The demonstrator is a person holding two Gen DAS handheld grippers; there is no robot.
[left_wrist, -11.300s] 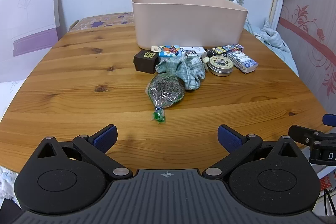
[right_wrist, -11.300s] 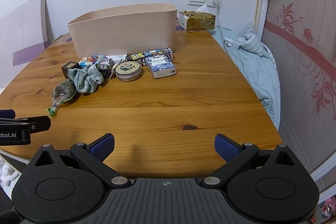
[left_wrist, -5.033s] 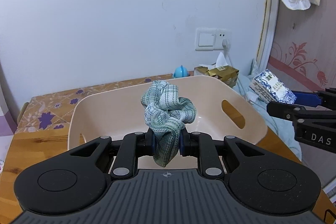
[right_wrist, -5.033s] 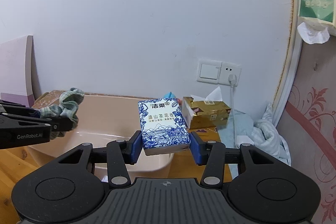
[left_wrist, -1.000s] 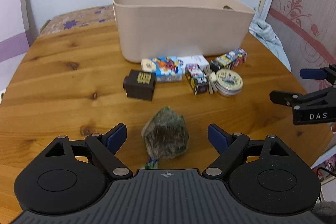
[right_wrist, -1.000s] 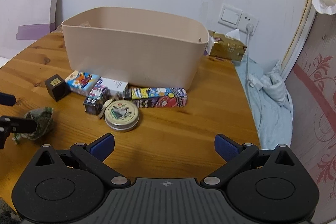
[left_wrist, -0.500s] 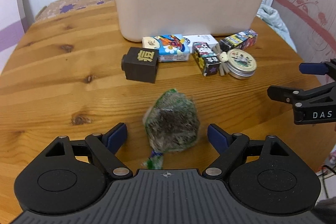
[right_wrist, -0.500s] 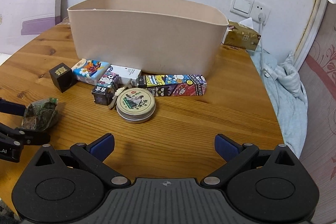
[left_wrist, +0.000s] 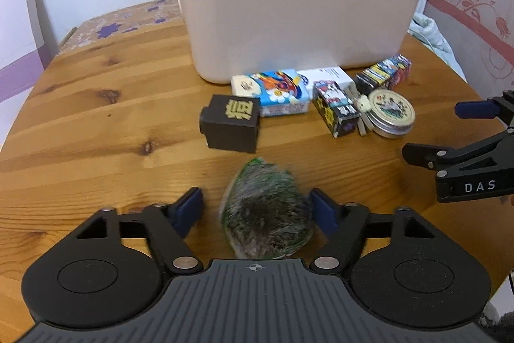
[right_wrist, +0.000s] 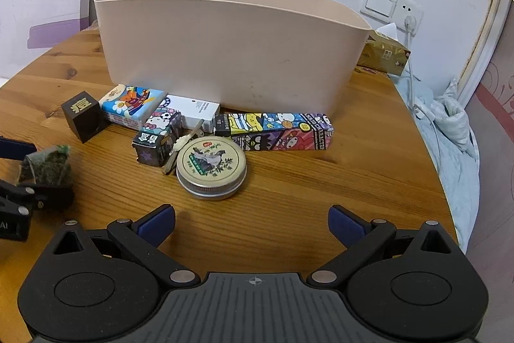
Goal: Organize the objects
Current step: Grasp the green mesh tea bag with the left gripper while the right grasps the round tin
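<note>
Left gripper [left_wrist: 257, 208], fingers spread, straddling one cellophane herb packet [left_wrist: 266, 214] on wooden table [left_wrist: 96, 124]; right pad touching packet or not, cannot tell. Right gripper [right_wrist: 252, 222], likewise spread, empty, near one round tin [right_wrist: 211, 167]. Beyond: one black cube [left_wrist: 230, 127], three printed boxes, one white box, one beige bin [right_wrist: 231, 53].

We hold the left hand-held gripper [left_wrist: 257, 209] low and level, its jaws apart, the blue pads [left_wrist: 189, 208] standing wide on each side. We hold the right hand-held gripper [right_wrist: 252, 222] low too, its jaws fully spread, with nothing between them. In the left wrist view it stands to the right, slightly ahead.
</note>
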